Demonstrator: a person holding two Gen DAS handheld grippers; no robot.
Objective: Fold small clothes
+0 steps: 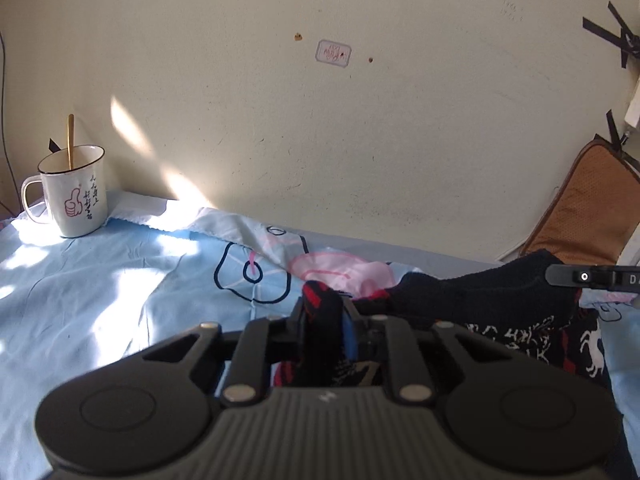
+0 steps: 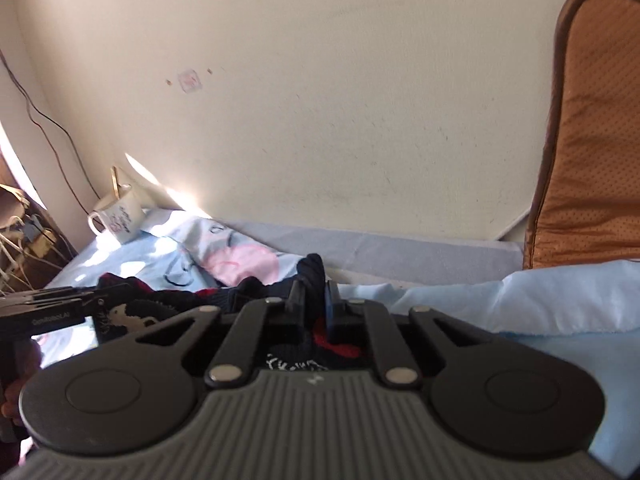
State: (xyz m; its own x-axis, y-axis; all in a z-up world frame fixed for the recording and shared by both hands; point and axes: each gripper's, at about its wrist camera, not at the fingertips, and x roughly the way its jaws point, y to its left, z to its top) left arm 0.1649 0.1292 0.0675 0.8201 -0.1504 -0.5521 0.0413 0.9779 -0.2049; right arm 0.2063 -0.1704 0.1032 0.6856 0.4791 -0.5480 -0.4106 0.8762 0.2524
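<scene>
A small dark knitted garment (image 1: 472, 300) with red and white patterns lies on the light blue bed sheet (image 1: 100, 288). My left gripper (image 1: 325, 312) is shut on one end of it, cloth bunched between the fingers. My right gripper (image 2: 314, 300) is shut on the other end of the garment (image 2: 312, 272). The right gripper's tip shows at the right edge of the left wrist view (image 1: 588, 278). The left gripper shows at the left of the right wrist view (image 2: 60, 308). The garment is held a little above the sheet between the two.
A white enamel mug (image 1: 74, 192) with a spoon stands at the back left by the cream wall (image 1: 320, 120). A brown cushion (image 2: 592, 140) leans against the wall at the right. Cables and plugs (image 2: 24, 232) hang off the bed's left side.
</scene>
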